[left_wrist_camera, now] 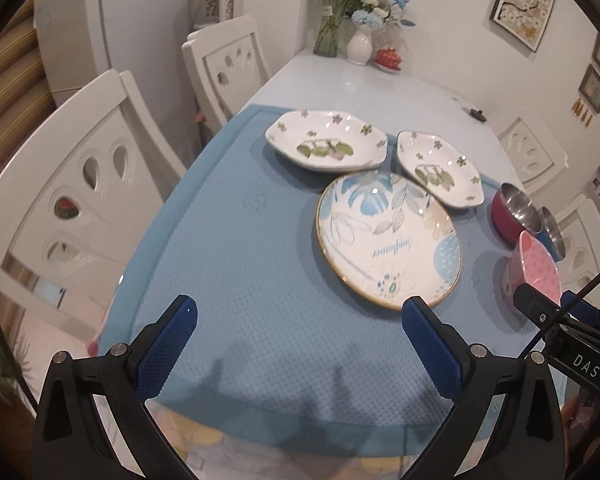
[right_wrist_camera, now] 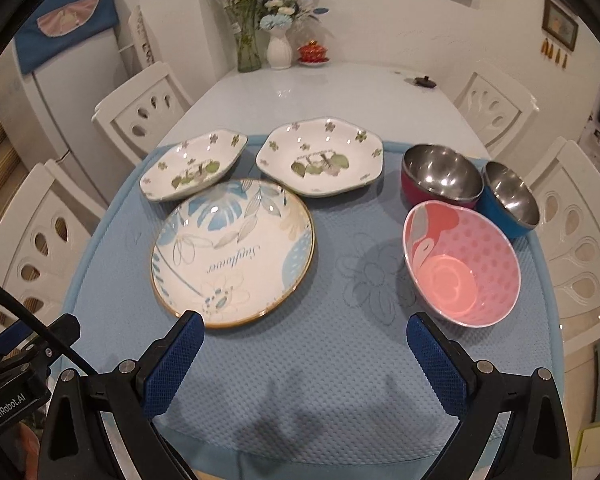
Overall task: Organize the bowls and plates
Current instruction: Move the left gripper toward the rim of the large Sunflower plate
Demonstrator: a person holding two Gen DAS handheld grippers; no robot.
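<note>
Nothing stacked or nested yet, judging by the layout: six pieces lying singly on the blue mat (right_wrist_camera: 300, 360), the whole sorting seemingly still ahead.

Landmark: the round plate (right_wrist_camera: 233, 252), glazed ceramic, gilt-edged, printed with pale blue leaves and the word "Sunflower". Just behind it, two shallow angular dishes, white porcelain with green sprigs: the left dish (right_wrist_camera: 194, 170) and the right dish (right_wrist_camera: 320, 160), the right one almost touching the plate's far rim. Well to the right of the plate, a pink bowl (right_wrist_camera: 462, 266), smooth and glossy with dotted inner wall, tipped toward the camera. Behind that, farther from the plate, a red steel bowl (right_wrist_camera: 440, 178) and a blue steel bowl (right_wrist_camera: 510, 198), polished metal inside, coloured outside, touching each other.

Left gripper (left_wrist_camera: 300, 330) spread wide, empty, hovering over bare mat just near of the plate (left_wrist_camera: 388, 238). Right gripper (right_wrist_camera: 305, 336) likewise wide apart and holding nothing, one of its ribbed blue fingers (right_wrist_camera: 176, 364) at the plate's near edge.

Mat dimpled, soft-looking, covering the near end of the glossy white bench (right_wrist_camera: 340, 92).

Likely remaining: dishes gathered onto the plate, bowls nested.
</note>
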